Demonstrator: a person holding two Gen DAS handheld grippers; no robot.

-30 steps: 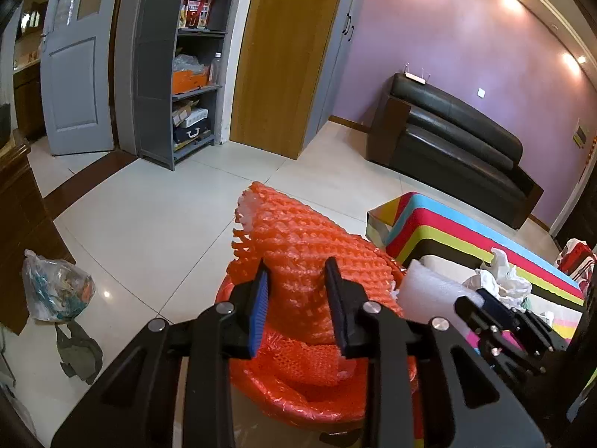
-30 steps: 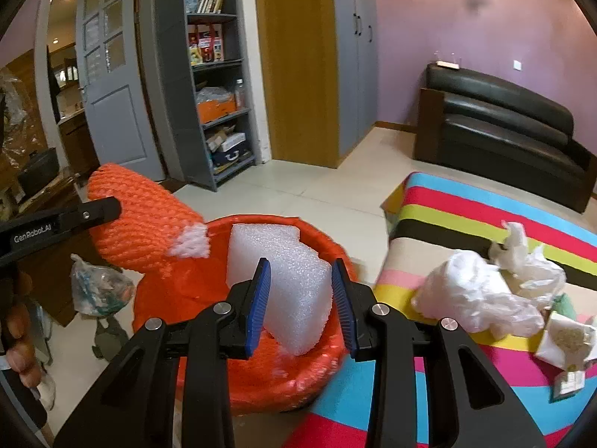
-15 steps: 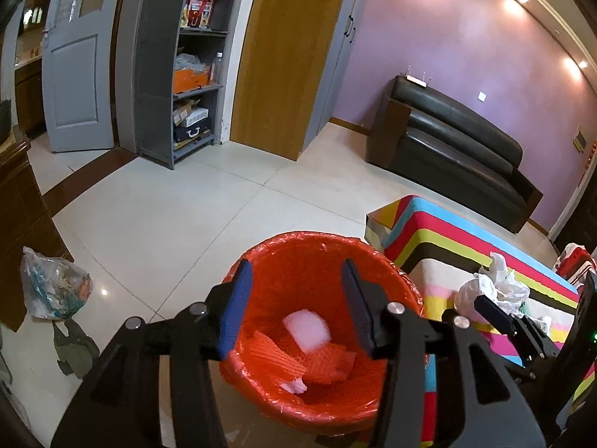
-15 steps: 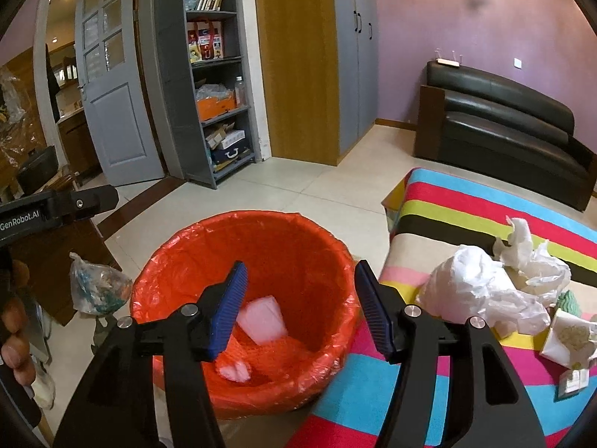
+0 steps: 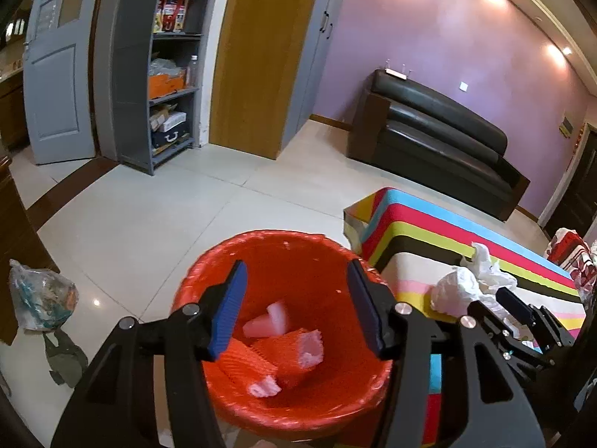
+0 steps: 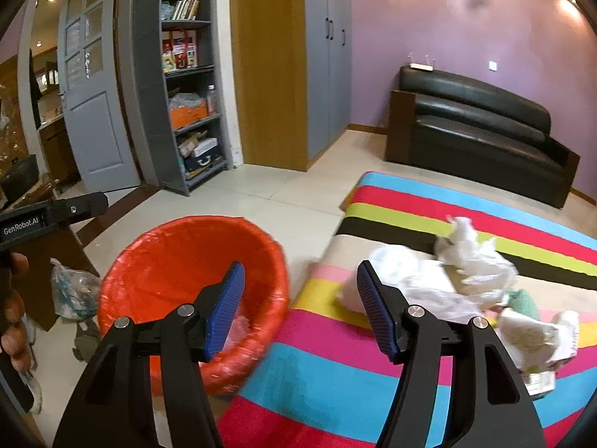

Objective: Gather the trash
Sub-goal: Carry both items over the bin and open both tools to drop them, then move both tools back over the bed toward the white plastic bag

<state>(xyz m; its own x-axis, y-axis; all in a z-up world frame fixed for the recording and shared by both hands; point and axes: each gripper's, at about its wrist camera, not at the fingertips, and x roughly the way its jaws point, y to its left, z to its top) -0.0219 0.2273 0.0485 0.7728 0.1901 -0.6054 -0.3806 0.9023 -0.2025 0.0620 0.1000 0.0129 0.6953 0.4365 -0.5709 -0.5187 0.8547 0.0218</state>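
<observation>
An orange-lined bin (image 5: 261, 234) stands on the floor beside a striped table (image 6: 373, 373). Inside it lie an orange foam net (image 5: 257, 358) and a white foam block (image 5: 274, 321). My left gripper (image 5: 295, 267) hovers over the bin, its jaws opening with nothing between them. My right gripper (image 6: 301, 267) hangs over the gap between the bin (image 6: 168, 261) and the table edge, jaws also opening and empty. On the table lie a crumpled white plastic bag (image 6: 403, 272), a white tissue wad (image 6: 470, 246) and a crushed paper cup (image 6: 530, 339).
A tied clear bag of rubbish (image 5: 41, 298) sits on the tiled floor left of the bin, by a dark wooden cabinet. A grey shelf unit (image 5: 164, 74), a grey door and a black sofa (image 5: 440, 134) line the far walls.
Both grippers went from shut to open: the orange net and the white foam block dropped into the bin. The right gripper has swung right, toward the striped table.
</observation>
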